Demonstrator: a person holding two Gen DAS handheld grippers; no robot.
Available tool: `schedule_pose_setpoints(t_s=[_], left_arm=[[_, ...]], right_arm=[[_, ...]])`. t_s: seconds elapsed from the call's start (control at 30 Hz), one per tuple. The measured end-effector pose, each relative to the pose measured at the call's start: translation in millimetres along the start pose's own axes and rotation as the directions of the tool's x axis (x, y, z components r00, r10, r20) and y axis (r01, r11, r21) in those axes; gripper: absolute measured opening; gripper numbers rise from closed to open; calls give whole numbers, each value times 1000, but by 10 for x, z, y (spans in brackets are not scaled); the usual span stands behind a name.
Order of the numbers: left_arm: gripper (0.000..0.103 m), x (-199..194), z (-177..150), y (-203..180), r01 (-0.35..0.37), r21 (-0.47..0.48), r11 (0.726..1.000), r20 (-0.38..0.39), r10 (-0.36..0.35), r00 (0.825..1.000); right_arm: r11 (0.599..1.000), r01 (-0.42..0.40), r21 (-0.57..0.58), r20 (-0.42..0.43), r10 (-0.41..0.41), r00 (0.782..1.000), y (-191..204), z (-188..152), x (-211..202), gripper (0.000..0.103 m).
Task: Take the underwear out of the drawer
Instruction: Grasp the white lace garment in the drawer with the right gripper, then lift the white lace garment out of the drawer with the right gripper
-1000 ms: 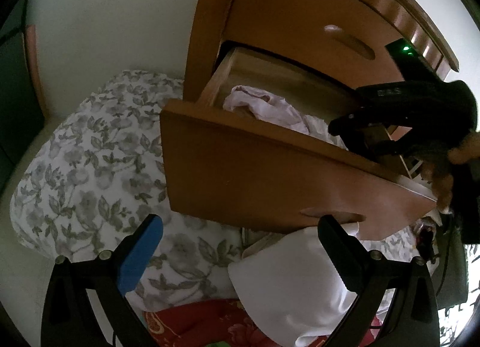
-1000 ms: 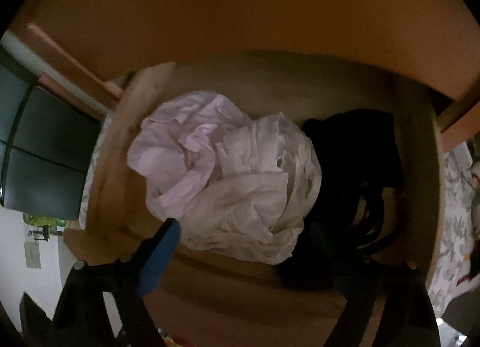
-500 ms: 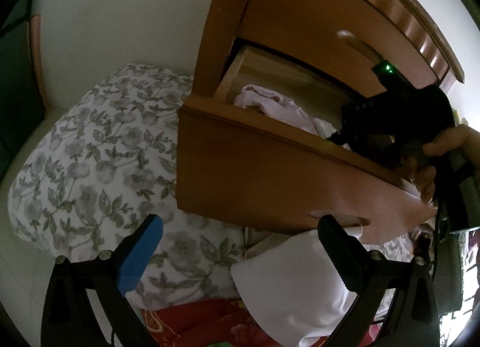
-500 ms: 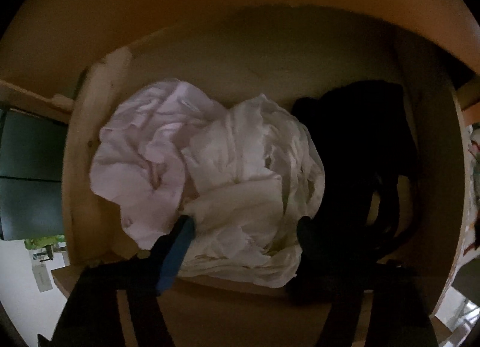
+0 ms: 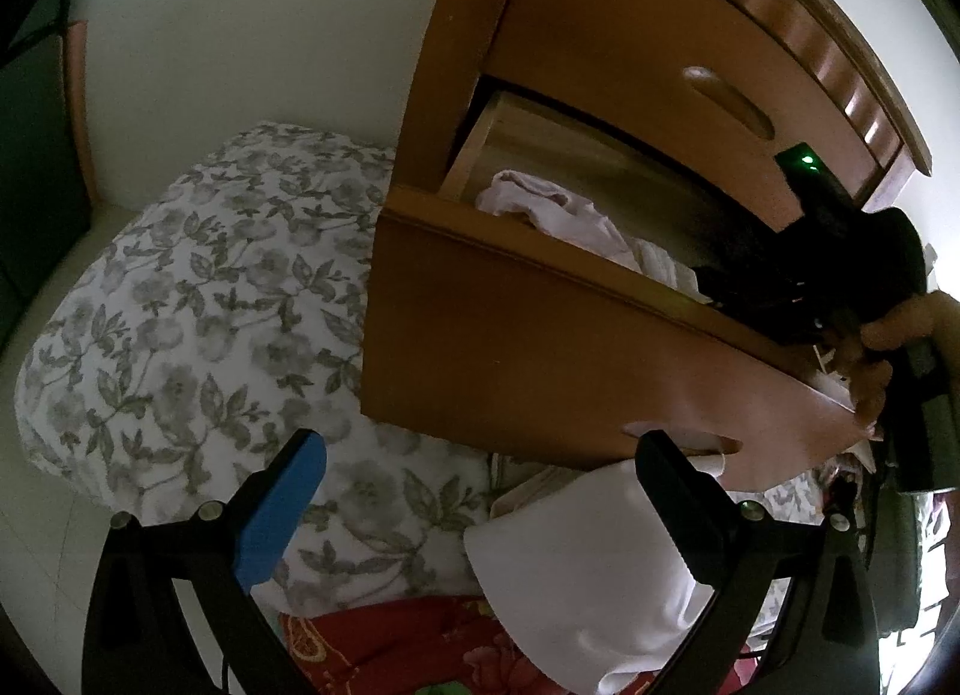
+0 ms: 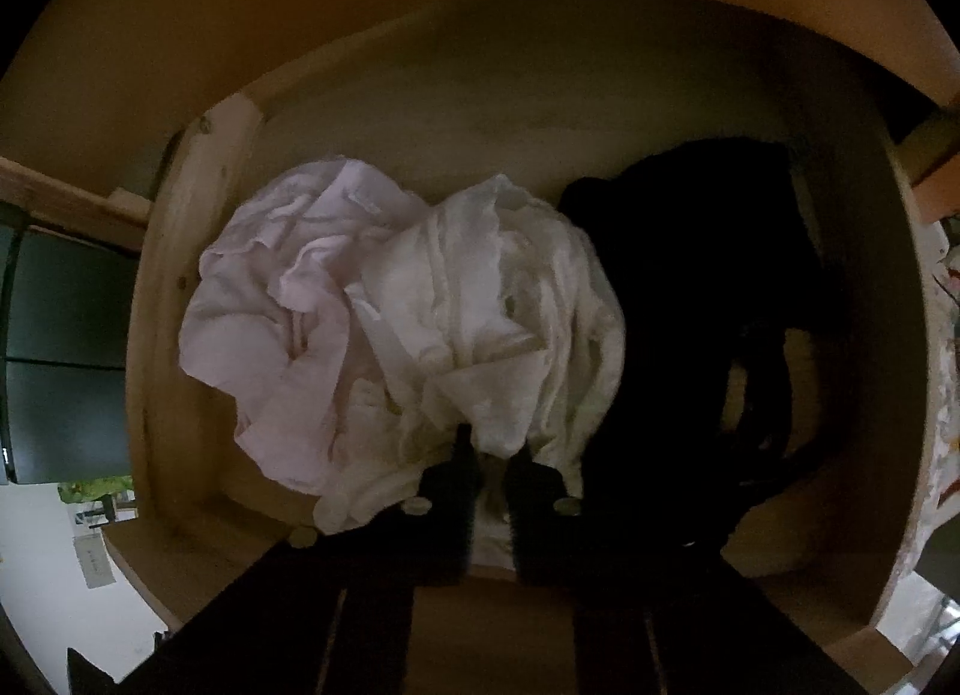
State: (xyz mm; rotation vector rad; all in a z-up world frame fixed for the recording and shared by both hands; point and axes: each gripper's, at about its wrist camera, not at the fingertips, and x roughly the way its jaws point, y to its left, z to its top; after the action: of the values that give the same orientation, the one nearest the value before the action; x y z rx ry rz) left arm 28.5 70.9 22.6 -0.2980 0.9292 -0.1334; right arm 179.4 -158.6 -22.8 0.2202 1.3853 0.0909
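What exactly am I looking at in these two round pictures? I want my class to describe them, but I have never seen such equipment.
A person holds a hand-operated two-finger gripper in each hand; each carries a wide-angle camera looking along its fingers. The left camera view shows the left gripper, open and empty, above a floral pillow, facing a wooden drawer pulled open. The right camera view looks down into that drawer, where a pink garment, a white garment and a black garment lie side by side. The right gripper has just been closing and now pinches a fold of the white garment.
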Motion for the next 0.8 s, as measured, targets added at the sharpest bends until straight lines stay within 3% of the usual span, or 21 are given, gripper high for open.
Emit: schedule_pose_setpoints(t_s=[0.3, 0.8], left_arm=[[103, -23, -7, -11, -17, 2, 1000, -9, 17, 1000], [103, -240, -69, -63, -10, 15, 1000, 15, 9, 1000]], right_arm=[[999, -40, -21, 120, 43, 992, -137, -258, -433, 6], [985, -152, -86, 360, 173, 917, 3, -742, -1563, 5]])
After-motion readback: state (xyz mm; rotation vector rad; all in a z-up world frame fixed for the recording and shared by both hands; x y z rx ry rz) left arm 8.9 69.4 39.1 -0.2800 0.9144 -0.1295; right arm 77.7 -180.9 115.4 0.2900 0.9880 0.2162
